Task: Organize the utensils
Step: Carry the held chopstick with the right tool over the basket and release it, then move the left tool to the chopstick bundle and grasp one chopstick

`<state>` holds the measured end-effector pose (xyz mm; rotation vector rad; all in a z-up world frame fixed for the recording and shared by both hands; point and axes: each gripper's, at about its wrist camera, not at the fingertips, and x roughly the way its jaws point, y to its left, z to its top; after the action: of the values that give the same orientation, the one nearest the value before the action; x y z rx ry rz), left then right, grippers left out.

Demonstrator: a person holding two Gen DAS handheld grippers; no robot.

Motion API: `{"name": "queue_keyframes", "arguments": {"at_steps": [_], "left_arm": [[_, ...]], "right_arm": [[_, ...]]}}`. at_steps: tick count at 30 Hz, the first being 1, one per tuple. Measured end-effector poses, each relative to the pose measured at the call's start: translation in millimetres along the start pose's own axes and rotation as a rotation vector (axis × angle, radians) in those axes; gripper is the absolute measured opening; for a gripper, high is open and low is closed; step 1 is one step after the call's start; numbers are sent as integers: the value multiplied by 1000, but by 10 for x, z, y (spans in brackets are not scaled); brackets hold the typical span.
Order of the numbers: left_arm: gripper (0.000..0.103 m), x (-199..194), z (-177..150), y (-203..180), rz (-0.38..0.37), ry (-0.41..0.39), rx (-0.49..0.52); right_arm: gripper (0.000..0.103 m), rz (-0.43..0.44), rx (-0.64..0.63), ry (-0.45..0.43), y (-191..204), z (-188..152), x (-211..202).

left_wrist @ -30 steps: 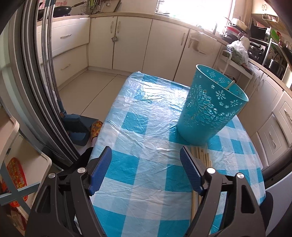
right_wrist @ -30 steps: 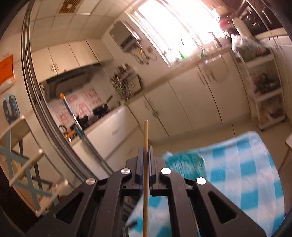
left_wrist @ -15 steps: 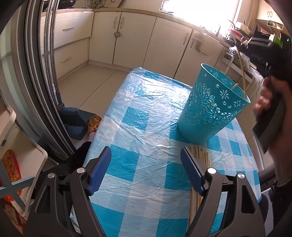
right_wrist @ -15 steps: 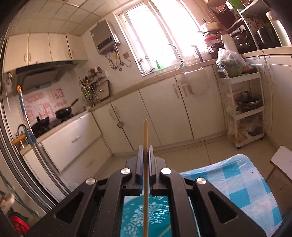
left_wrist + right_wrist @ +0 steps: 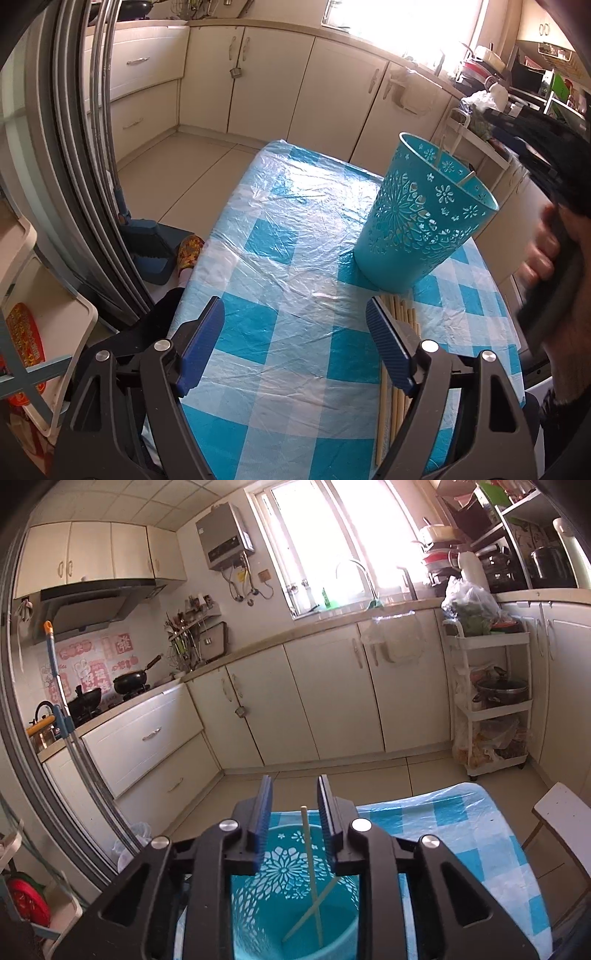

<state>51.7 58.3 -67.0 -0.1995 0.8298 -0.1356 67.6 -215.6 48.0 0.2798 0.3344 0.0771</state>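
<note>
A teal cut-out basket [image 5: 424, 221] stands on the blue-checked table [image 5: 280, 266]. Several wooden chopsticks [image 5: 400, 317] lie in a bundle in front of it, just beside my left gripper's right finger. My left gripper [image 5: 295, 339] hovers open over the cloth, holding nothing. My right gripper [image 5: 295, 812] hangs above the basket [image 5: 280, 860] with its jaws opening. A chopstick [image 5: 309, 853] stands loose between them, its lower end in the basket, with neither pad touching it. A second chopstick [image 5: 314, 912] leans across inside.
A person's hand [image 5: 543, 251] holds the right gripper at the table's right side. Kitchen cabinets [image 5: 332, 701] run behind, with a white rolling shelf cart [image 5: 491, 709] to the right. A white stool [image 5: 561, 812] stands by the table's far corner, and a dustpan [image 5: 151, 251] lies on the floor at left.
My right gripper tipped down over the basket and its jaws parted. The chopstick it pinched has slid down into the basket. My left gripper stayed put.
</note>
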Motion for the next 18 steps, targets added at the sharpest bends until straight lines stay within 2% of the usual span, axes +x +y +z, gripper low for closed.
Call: {"name": "queue_keyframes", "arguments": {"at_steps": [3,5,7,9,14,18], "left_arm": [[77,-62,2,10,4,-12,-3],[78,-94,-1,10,7,-20,-4],[79,-116,-7,-5,9,-23,0],[79,-131,-15,-22,5,-24,3],[79,-189,-51,-89,-3,-26,26],[80,-235,-69,-91,-1,-28,30]], "right_arm": [[27,-7,10,-41,-46,-58,-419],[28,-23,11,-30,-75,-171,-612],[28,-37,16,29,-106,-382,-738],[28,-56,13,141,-144,-695,-751],[23,-75,48,384,-219,-1327,-542],[20,-81,29,491,-166,-1597,-364]]}}
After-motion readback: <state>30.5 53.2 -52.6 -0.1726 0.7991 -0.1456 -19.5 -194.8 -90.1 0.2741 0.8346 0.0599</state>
